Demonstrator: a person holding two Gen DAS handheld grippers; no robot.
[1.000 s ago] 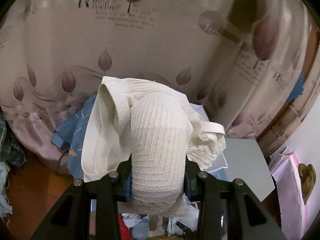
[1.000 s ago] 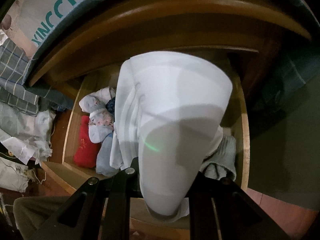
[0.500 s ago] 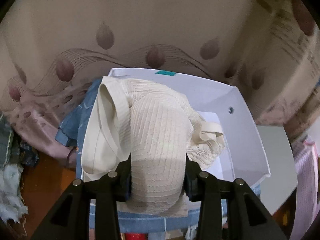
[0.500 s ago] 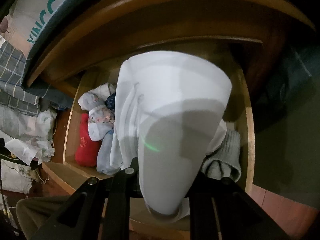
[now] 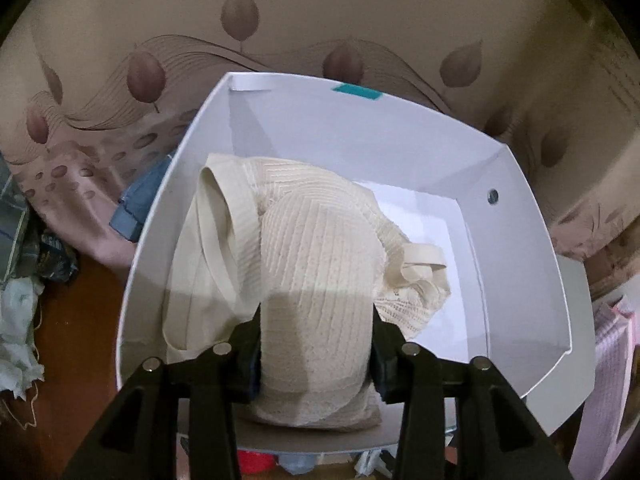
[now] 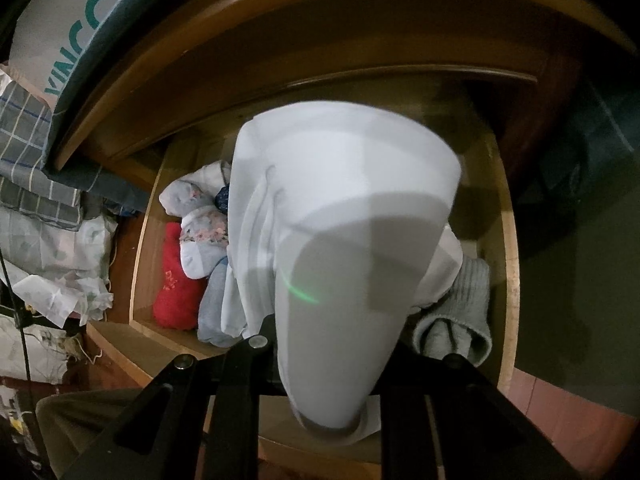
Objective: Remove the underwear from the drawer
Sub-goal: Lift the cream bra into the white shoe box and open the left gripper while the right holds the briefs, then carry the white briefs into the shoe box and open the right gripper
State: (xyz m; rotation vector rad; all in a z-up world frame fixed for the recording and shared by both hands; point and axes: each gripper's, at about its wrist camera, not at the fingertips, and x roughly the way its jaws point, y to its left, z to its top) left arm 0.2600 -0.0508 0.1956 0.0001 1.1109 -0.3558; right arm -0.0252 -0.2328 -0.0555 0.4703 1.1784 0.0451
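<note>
Here the left gripper (image 5: 316, 344), jaws opening, has cream underwear (image 5: 312, 280) between them over the white box (image 5: 400, 136); it may snag on a pad. The right gripper (image 6: 332, 364) clenches white underwear (image 6: 352, 208) above the wooden drawer (image 6: 508, 264). Leaf-print fabric (image 5: 320, 20) lies at 12 o'clock.

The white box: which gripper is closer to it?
Left. The left gripper, opening, hangs over the white box; the right gripper is over the drawer.
</note>
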